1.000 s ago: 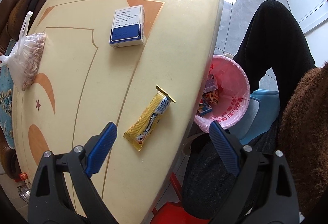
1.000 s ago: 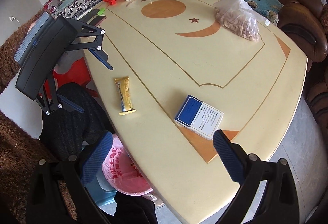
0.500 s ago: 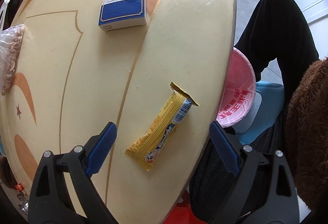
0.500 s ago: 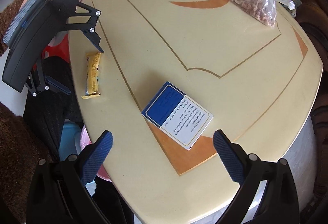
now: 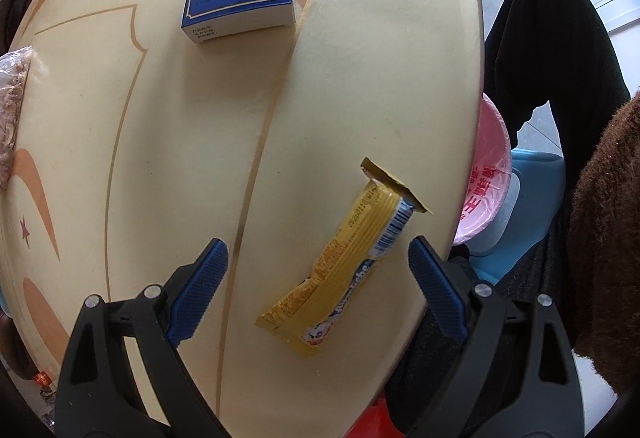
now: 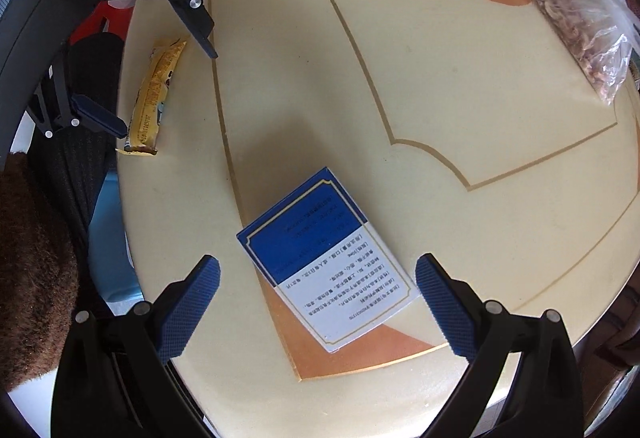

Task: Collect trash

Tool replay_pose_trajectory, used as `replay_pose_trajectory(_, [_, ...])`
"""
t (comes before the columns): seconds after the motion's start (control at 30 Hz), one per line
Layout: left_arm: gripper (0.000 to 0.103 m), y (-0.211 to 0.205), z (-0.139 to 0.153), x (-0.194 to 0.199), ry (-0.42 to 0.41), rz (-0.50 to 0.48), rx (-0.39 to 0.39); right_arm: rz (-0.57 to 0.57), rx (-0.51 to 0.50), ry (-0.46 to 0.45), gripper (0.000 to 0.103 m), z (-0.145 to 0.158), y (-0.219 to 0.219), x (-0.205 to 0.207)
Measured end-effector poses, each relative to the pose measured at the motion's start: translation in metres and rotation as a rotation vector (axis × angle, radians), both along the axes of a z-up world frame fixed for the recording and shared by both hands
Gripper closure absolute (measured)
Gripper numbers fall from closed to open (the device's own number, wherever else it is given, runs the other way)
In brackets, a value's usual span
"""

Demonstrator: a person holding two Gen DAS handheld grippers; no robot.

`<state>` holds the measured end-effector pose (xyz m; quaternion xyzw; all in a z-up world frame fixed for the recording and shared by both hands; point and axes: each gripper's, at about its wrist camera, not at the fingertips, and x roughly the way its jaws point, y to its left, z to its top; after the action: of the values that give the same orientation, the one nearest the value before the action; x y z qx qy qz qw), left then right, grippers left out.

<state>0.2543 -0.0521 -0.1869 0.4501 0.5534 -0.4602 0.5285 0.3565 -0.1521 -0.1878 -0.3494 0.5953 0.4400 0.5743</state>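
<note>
Both tongs gape wide and hold nothing: the left tongs (image 5: 318, 278) straddle the yellow wrapper (image 5: 344, 270), the right tongs (image 6: 318, 308) the blue-and-white box (image 6: 326, 264) on the worktop (image 5: 160, 157).

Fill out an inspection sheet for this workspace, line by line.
Surface: cream table with orange moon and star inlay, gold lines.
Job's things: yellow snack wrapper lies flat near the table edge; blue-and-white box lies flat on an orange inlay; pink-lined bin stands below the edge.
Clutter: clear bag of nuts at the far side.
Grippers: left gripper open, wrapper lies between its fingers, untouched; right gripper open, astride the box, pads apart from it.
Cables: nothing seen.
Surroundings: person's dark trouser leg, brown fuzzy sleeve, blue stool, tiled floor.
</note>
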Motion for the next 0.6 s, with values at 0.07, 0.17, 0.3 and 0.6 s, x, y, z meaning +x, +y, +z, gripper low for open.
replay_pose_trajectory(0.07, [0.014,0.000,-0.003,-0.002,-0.003,-0.010,0.001,0.011,-0.014,0.004,0.007,-0.006,0.002,-0.002])
replay_pose_trajectory(0.17, [0.013,-0.001,-0.004,-0.002,-0.008,-0.020,-0.005,0.027,-0.019,-0.024,0.006,-0.010,0.003,-0.010])
replay_pose_trajectory(0.3, [0.014,-0.005,-0.003,-0.001,-0.019,-0.025,-0.024,-0.030,-0.005,-0.052,0.006,-0.008,0.002,-0.014])
replay_pose_trajectory(0.6, [0.041,-0.007,0.006,0.003,-0.041,0.018,-0.045,-0.228,0.003,-0.141,0.014,0.002,-0.004,-0.021])
